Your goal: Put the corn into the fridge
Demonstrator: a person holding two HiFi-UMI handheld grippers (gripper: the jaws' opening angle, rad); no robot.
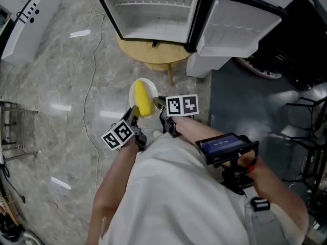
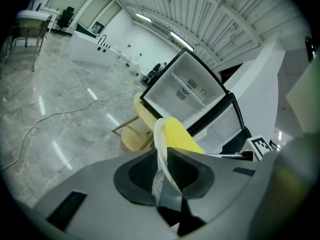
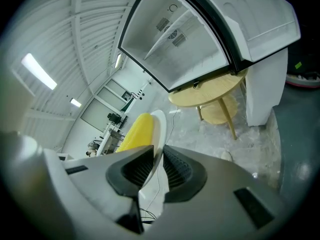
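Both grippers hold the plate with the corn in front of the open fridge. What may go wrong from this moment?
1. The corn lies loose on the plate; if one side dips, it may roll off.
2. The left gripper and right gripper each pinch only the thin rim, so the plate might slip.
3. With a gripper on each side, the load is wide; it may knock the fridge frame or its open door.

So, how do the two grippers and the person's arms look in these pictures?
The left gripper and the right gripper look alike: a smooth grey body and two black ribbed pads with rounded outlines. Each carries a cube with black square markers on white. The person wears a white top, and the forearms are uncovered.
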